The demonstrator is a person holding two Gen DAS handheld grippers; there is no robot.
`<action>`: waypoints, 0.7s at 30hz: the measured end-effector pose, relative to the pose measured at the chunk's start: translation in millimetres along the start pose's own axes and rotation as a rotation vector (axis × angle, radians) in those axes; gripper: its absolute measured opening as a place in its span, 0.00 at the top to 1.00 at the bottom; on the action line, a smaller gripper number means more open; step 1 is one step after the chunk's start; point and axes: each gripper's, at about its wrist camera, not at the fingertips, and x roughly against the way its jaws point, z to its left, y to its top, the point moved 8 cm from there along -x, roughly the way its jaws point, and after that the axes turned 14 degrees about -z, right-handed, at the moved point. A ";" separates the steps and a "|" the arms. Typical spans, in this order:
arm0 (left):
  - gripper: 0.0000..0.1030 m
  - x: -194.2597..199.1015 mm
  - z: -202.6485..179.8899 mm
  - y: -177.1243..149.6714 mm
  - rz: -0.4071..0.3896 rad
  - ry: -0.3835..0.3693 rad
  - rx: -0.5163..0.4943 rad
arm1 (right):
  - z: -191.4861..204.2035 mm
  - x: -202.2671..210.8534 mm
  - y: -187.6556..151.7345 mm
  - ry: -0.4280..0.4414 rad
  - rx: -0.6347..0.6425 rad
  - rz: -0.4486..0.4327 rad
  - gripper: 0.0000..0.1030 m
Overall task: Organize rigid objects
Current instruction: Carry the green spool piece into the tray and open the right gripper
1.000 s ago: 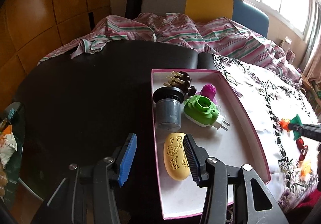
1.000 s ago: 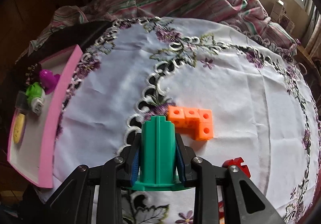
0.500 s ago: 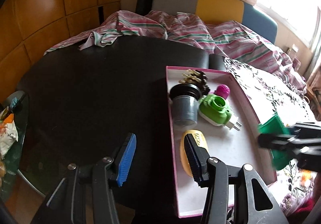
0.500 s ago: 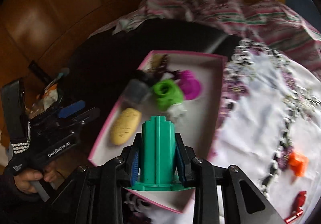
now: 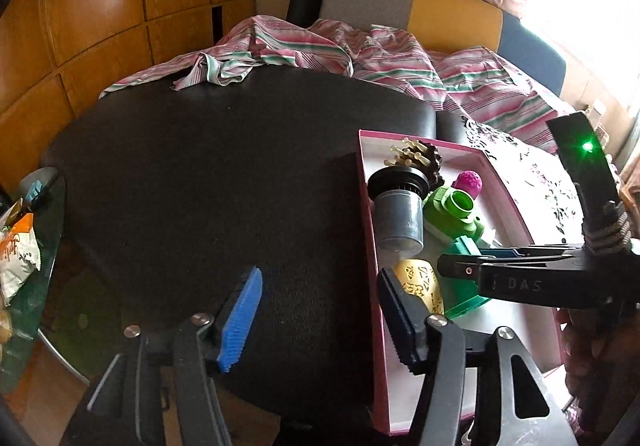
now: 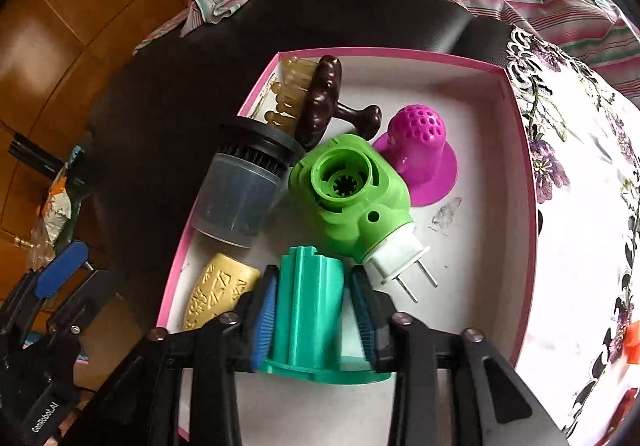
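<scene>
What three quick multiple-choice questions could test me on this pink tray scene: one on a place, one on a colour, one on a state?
1. Where does the teal plastic piece stand?
A. on the embroidered cloth
B. inside the pink tray
C. on the black tabletop

2. What colour is the plug-in device?
A. green
B. orange
C. blue

3. What is between the left gripper's fingers?
A. the yellow carved piece
B. the grey cup
C. nothing

Answers: 1 B, it sits within the tray walls, between the right gripper's opening fingers. 2 A, its body is bright green with a white plug. 3 C, only dark tabletop shows in the gap.
</scene>
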 end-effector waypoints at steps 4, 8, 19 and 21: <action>0.41 1.6 -0.9 0.1 -0.003 -0.003 -0.001 | -0.9 11.2 -4.2 0.009 -0.016 -0.035 0.60; 0.41 3.8 -1.0 0.8 -0.005 -0.003 0.000 | -10.0 25.3 -0.1 0.008 -0.029 -0.082 0.59; 0.40 16.3 -11.7 7.3 -0.037 -0.016 -0.033 | -15.1 66.2 2.5 -0.046 -0.013 -0.192 0.59; 0.39 18.5 -15.3 8.4 -0.042 -0.023 -0.043 | -17.9 75.2 1.2 -0.052 -0.009 -0.209 0.59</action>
